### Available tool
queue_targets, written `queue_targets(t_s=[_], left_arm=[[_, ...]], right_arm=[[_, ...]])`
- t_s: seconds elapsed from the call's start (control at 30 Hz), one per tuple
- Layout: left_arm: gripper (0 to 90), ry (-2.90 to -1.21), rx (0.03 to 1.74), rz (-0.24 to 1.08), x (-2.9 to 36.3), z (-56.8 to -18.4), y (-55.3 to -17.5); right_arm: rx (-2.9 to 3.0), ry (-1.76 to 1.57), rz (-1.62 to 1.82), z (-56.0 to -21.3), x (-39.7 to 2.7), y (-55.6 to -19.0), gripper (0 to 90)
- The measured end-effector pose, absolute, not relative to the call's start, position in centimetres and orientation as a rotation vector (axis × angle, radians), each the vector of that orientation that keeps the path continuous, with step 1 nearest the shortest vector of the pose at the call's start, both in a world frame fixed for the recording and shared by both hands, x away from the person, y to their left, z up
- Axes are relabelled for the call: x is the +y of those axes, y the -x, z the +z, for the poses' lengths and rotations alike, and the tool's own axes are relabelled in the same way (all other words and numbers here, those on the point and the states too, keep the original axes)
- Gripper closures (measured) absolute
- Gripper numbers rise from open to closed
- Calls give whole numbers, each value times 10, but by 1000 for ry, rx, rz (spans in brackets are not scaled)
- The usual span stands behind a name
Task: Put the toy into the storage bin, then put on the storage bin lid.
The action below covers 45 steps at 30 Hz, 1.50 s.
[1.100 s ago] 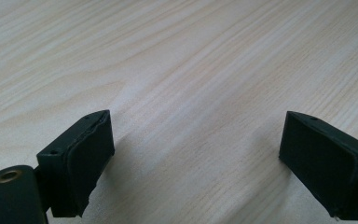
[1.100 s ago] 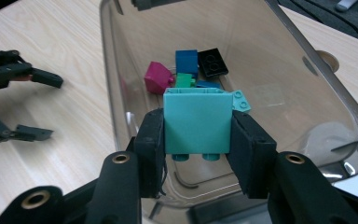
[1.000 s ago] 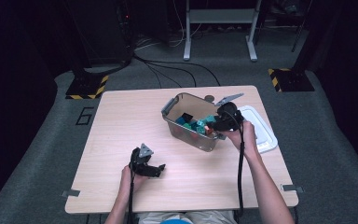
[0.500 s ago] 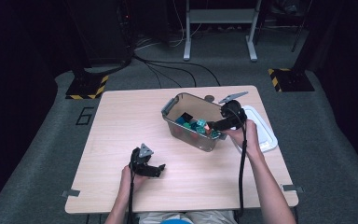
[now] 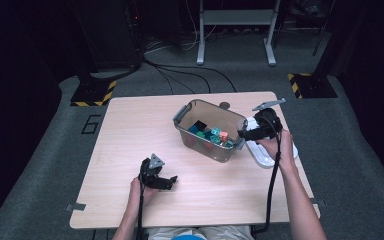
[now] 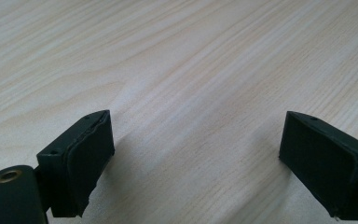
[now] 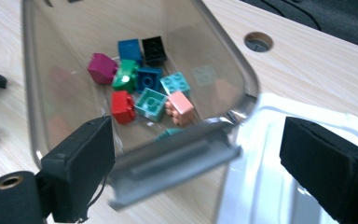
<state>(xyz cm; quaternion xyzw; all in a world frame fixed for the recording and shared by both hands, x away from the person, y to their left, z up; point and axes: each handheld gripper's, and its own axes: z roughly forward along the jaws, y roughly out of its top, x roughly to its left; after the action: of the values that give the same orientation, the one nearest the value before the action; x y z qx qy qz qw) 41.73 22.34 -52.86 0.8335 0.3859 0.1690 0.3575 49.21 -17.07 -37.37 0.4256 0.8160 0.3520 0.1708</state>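
Your right gripper (image 7: 200, 172), jaws just opened wide and empty, frames the clear, stiff plastic bin's (image 7: 42, 93) grey handle (image 7: 177, 161); grip there, since the walls look slippery.

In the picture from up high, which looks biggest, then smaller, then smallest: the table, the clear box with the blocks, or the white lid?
1. The table looks biggest.
2. The clear box comes next.
3. The white lid looks smallest, though the right gripper and hand cover part of it.
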Motion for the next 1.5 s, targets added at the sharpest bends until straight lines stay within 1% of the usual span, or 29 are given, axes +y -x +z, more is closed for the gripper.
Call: queue_targets(t_s=[0.53,1.0,1.33,1.5], left_arm=[[97,-2153,995,436,223,-529,-417],[97,-2151,996,436,223,-529,-417],[97,-2152,996,436,223,-529,-417],[97,-2152,996,436,223,-529,-417]], right_arm=[[2245,-1299,890,-390,-215,-496,62],[2230,-1391,760,-434,-232,-520,62],[2227,-1420,715,-459,-237,-534,85],[2224,-1450,715,-470,-242,-541,142]])
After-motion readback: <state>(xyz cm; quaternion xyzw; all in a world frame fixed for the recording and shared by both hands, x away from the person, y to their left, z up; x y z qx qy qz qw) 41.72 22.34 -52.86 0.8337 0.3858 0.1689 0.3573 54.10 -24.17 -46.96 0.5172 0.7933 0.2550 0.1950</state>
